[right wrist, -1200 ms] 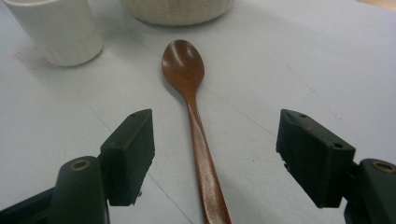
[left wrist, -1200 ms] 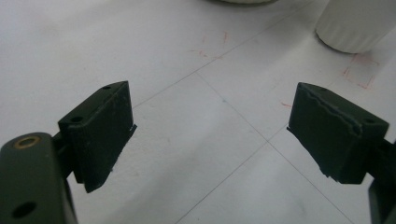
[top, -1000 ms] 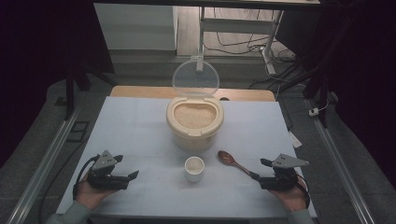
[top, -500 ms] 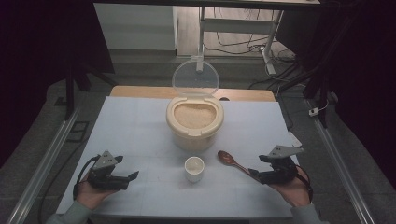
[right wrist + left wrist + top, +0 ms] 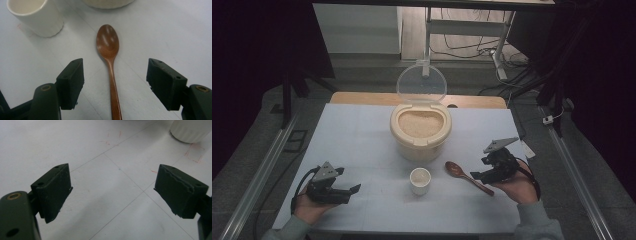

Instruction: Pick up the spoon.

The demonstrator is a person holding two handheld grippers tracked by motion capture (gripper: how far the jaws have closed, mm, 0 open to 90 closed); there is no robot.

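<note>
As right gripper (image 5: 115, 82) has shifted over wooden spoon (image 5: 109, 52), fingers apart, left gripper (image 5: 112, 192) fingers apart

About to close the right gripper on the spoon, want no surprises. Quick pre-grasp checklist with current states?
1. Right gripper open, jaws wide apart: ok.
2. Spoon handle centred between the jaws: ok.
3. Jaws low enough to pinch the handle: cannot tell.
4. Spoon lies flat on the table, bowl up, nothing on it: ok.
5. Cup stands apart from the spoon, outside the jaw path: ok.
6. Left gripper open and well away on the far side of the cup: ok.
</note>
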